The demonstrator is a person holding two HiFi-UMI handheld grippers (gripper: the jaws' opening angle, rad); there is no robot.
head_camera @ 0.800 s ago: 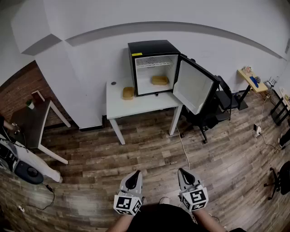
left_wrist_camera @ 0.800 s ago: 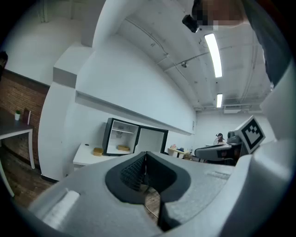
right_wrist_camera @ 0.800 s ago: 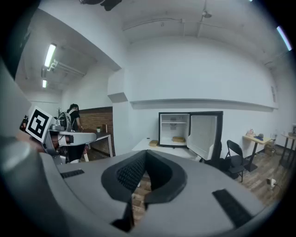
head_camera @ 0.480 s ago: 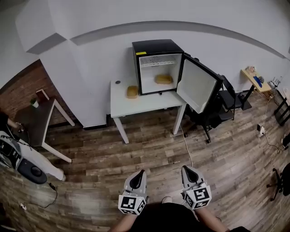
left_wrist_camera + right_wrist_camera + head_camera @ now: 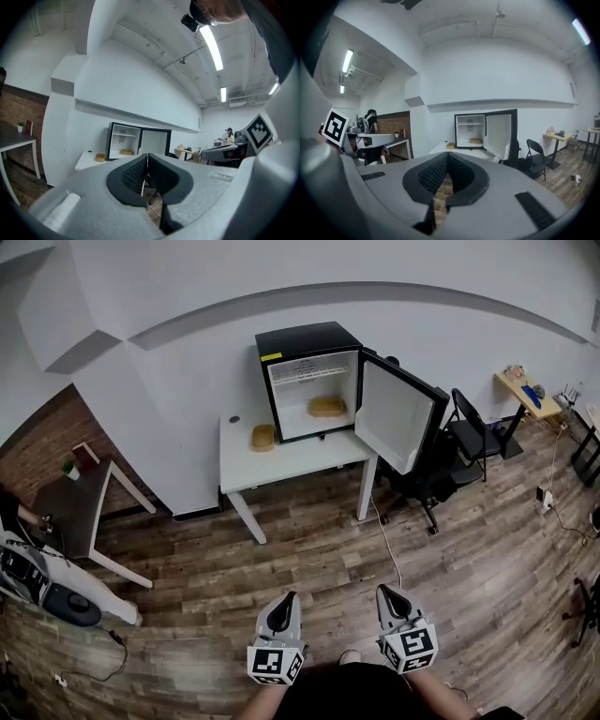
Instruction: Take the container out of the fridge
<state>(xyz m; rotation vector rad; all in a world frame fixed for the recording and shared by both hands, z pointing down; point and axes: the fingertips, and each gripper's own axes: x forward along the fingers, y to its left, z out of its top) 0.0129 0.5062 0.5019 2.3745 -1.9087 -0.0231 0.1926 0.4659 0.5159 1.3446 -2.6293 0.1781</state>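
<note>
A black mini fridge stands on a white table against the far wall, its door swung open to the right. A tan container lies on the fridge's floor, also seen as the container in the right gripper view. A second tan container rests on the table left of the fridge. My left gripper and right gripper hover low over the wood floor, far from the fridge. Both are shut with nothing held.
A dark side table with a small plant stands at the left by the brick wall. Black chairs stand right of the fridge door, and a cable runs across the floor. A wooden shelf hangs at the far right.
The head view has shifted slightly, so the fridge and table sit a little left of where they were. Both grippers keep their places at the bottom of the view.
</note>
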